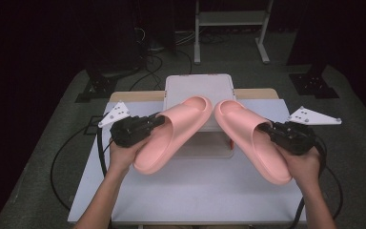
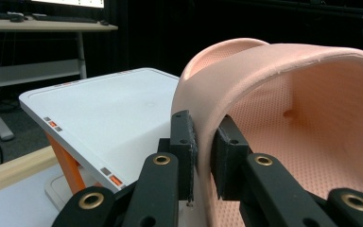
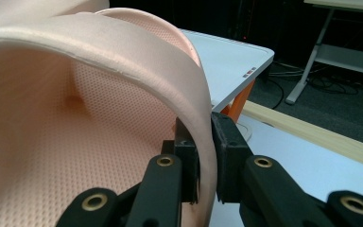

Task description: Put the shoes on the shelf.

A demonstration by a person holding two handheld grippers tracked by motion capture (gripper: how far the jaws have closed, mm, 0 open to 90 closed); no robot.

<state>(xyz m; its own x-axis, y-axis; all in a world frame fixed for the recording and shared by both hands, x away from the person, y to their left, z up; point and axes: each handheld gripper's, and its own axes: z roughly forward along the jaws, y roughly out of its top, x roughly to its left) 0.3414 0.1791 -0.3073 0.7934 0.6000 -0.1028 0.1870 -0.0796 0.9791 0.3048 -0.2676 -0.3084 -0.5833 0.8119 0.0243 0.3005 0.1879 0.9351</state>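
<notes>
Two pink slide sandals are held up over the table, toes meeting near the middle. My left gripper (image 1: 158,121) is shut on the strap edge of the left sandal (image 1: 169,136); in the left gripper view its jaws pinch the strap wall of that left sandal (image 2: 288,109), the gripper (image 2: 203,156) at bottom centre. My right gripper (image 1: 266,127) is shut on the strap edge of the right sandal (image 1: 252,138); the right gripper view shows the right sandal (image 3: 99,104) clamped by the gripper (image 3: 205,156). A hand holds each gripper.
A white raised platform with orange legs (image 1: 199,88) stands at the back centre of the white table (image 1: 195,191), under the sandals' toes; it appears as the platform (image 2: 108,109) and the platform (image 3: 227,61) in the gripper views. Cables lie on the grey floor around the table.
</notes>
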